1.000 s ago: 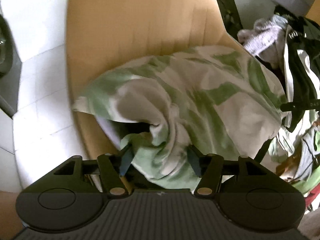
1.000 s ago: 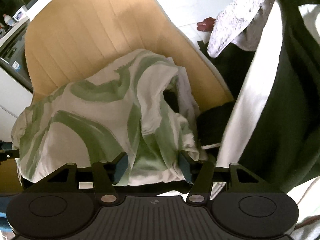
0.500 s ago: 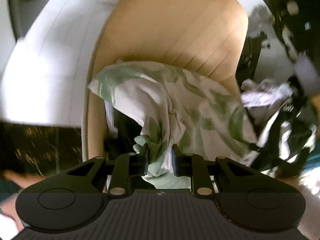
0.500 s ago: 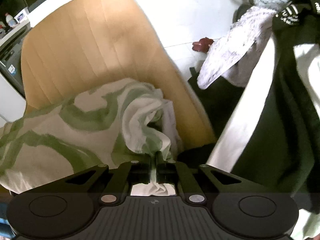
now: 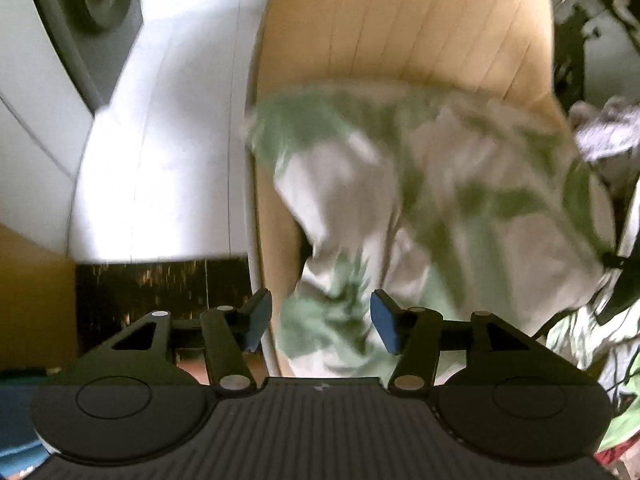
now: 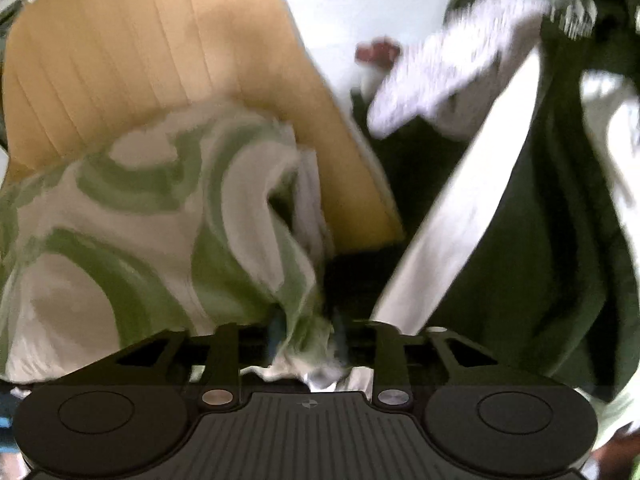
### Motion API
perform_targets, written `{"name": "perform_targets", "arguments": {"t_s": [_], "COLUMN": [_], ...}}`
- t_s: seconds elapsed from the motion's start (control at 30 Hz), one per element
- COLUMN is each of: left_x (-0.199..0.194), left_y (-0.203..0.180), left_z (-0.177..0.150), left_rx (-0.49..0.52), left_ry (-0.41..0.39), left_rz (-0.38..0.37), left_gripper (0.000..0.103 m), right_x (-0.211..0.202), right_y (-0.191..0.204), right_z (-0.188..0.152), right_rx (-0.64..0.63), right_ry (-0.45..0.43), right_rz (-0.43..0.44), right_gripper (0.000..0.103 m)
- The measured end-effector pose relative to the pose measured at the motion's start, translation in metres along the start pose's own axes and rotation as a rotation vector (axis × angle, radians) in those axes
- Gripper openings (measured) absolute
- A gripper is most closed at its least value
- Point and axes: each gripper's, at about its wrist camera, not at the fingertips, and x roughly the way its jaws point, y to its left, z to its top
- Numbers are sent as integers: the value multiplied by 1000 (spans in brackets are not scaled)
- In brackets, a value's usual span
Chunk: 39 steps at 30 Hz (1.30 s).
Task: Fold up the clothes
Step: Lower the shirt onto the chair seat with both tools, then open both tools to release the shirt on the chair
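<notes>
A green and white patterned garment (image 5: 460,208) lies heaped on the seat of a tan chair (image 5: 400,20). In the left wrist view my left gripper (image 5: 320,324) is open, its blue pads on either side of a bunched fold at the garment's near edge without pinching it. In the right wrist view the same garment (image 6: 140,240) drapes from the chair (image 6: 120,60) towards my right gripper (image 6: 308,330). That gripper is shut on a twisted fold of it, with the jaws held a little apart by the cloth. Both views are blurred by motion.
A washing machine door (image 5: 92,8) and white floor tiles (image 5: 160,140) lie left of the chair. To the right hang other clothes: a speckled grey cloth (image 6: 440,72) and a dark green and white garment (image 6: 520,240). A small red object (image 6: 376,52) sits on the floor.
My left gripper, shut on the garment half a second ago, has opened and let the fold go. The right gripper's jaws stand wider than before, cloth still between them. Both cameras have shifted.
</notes>
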Motion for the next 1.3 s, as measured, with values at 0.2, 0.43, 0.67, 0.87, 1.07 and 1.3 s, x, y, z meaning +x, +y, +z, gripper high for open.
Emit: {"name": "perform_targets", "arguments": {"t_s": [0.2,0.43,0.67,0.87,1.07,1.3], "left_x": [-21,33,64,78,57,32], "left_y": [-22,-46,-30,-47,-65,-85], "left_z": [22,26,18,21,20,14], "left_rx": [-18,55,-21,44,25,-3], "left_ry": [-161,-61,2,35,11,-47], "left_rz": [-216,-122,-57,-27,8,-88], "left_gripper": [63,65,69,96,96,99], "right_x": [-2,59,109,106,52,55], "right_y": [24,45,3,20,42,77], "right_z": [23,55,64,60,53,21], "right_rx": [-75,-179,-42,-79,-111,-189], "right_ry": [-111,-72,54,40,-72,11], "right_rz": [159,143,136,87,155,204], "right_gripper": [38,63,68,69,88,91]}}
